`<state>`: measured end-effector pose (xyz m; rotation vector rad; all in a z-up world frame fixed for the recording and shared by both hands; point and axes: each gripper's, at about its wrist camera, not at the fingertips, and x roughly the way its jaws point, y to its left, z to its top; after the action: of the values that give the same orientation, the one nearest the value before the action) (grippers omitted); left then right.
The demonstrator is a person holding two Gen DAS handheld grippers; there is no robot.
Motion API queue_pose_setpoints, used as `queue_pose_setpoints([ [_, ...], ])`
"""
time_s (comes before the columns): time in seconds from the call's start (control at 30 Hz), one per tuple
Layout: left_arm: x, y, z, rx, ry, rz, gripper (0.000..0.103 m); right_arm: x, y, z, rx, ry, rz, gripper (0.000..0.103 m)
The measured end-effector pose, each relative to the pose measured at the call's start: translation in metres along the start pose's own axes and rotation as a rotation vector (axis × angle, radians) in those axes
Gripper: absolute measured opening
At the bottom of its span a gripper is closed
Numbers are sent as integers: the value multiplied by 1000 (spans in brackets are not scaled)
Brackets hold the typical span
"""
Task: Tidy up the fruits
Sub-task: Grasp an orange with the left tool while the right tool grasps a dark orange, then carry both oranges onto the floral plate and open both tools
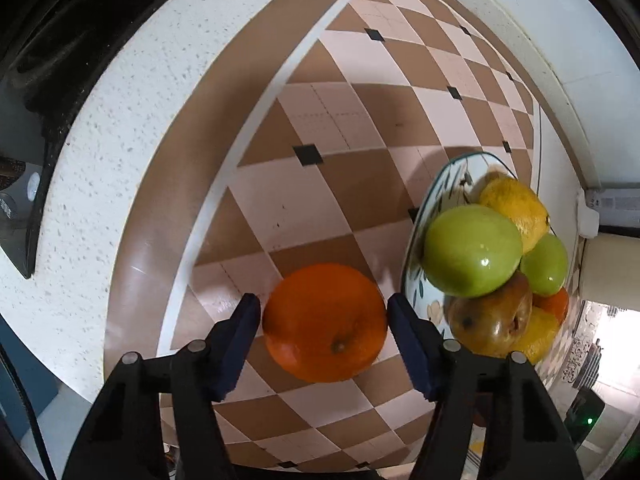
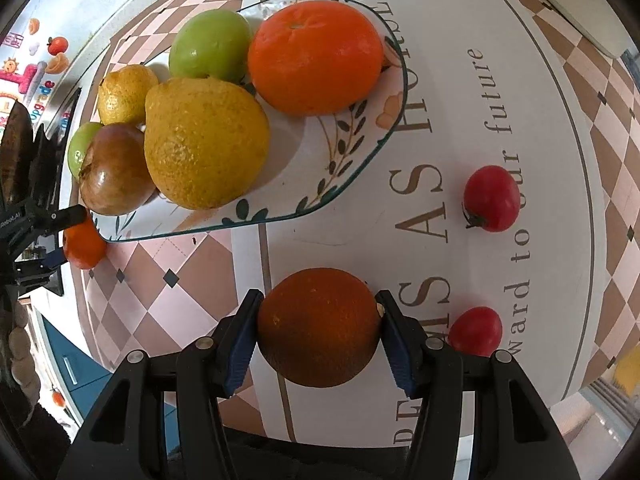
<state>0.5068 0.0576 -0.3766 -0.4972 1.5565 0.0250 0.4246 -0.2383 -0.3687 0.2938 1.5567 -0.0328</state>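
My left gripper (image 1: 324, 312) is shut on a bright orange (image 1: 325, 322), held just left of the floral plate (image 1: 440, 188). The plate holds a green apple (image 1: 472, 250), a lemon (image 1: 516, 208), a brown pear (image 1: 492, 320) and more fruit. My right gripper (image 2: 318, 320) is shut on a dark orange (image 2: 319, 326) above the white lettered mat (image 2: 440, 92). In the right wrist view the plate (image 2: 360, 160) carries an orange (image 2: 316, 56), a yellow pear (image 2: 204, 140), a green apple (image 2: 210, 44) and others. The left gripper (image 2: 70, 236) shows at the far left with its orange (image 2: 84, 246).
Two red tomatoes (image 2: 492, 198) (image 2: 476, 330) lie on the mat right of my right gripper. The checkered tablecloth (image 1: 340, 120) covers the table, with a white rim (image 1: 120, 120) and dark drop-off beyond. A white object (image 2: 580, 8) lies at the far right.
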Motion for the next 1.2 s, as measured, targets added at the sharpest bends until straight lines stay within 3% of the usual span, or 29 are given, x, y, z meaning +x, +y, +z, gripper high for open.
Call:
queue_pose_setpoints([
  [0.2, 17, -3, -10, 20, 37, 3, 62, 2, 5, 3, -10, 11, -19, 60],
  [0.4, 5, -6, -15, 38, -4, -4, 61, 0, 4, -1, -20, 10, -3, 60],
  [0.7, 2, -16, -78, 172, 33, 17, 61, 8, 21, -17, -65, 39, 48, 61],
  [0.83, 13, -19, -86, 183, 56, 35, 61, 7, 22, -12, -29, 59, 60, 62],
  [0.97, 15, -28, -97, 239, 49, 63, 61, 6, 27, -13, -87, 38, 32, 61],
  [1.07, 16, -35, -105, 255, 65, 58, 61, 7, 32, -19, -139, 27, 2, 59],
  [1.2, -7, -61, -109, 297, 41, 0, 61, 2, 30, -23, -131, 35, 48, 59],
])
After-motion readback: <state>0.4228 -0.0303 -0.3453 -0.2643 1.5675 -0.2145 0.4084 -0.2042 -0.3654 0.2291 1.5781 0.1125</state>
